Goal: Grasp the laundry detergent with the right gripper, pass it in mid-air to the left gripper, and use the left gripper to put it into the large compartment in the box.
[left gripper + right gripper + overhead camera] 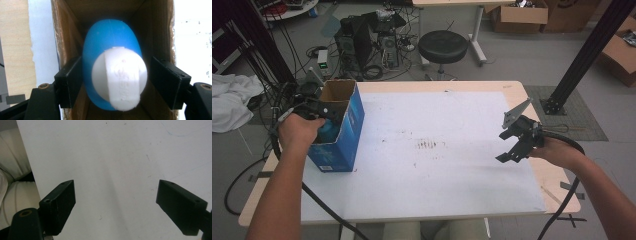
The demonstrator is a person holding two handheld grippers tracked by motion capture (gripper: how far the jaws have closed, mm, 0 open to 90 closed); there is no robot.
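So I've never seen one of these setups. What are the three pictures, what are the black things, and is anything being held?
No robot here: a person holds a hand-held gripper in each hand. The high view looks down on the table. The other two pictures come from cameras riding on the grippers. The left hand-held gripper reaches into an open blue cardboard box, its jaws on either side of a blue bottle with a white cap; firm grip is uncertain. The right hand-held gripper is open over the white table cover, holding nothing.
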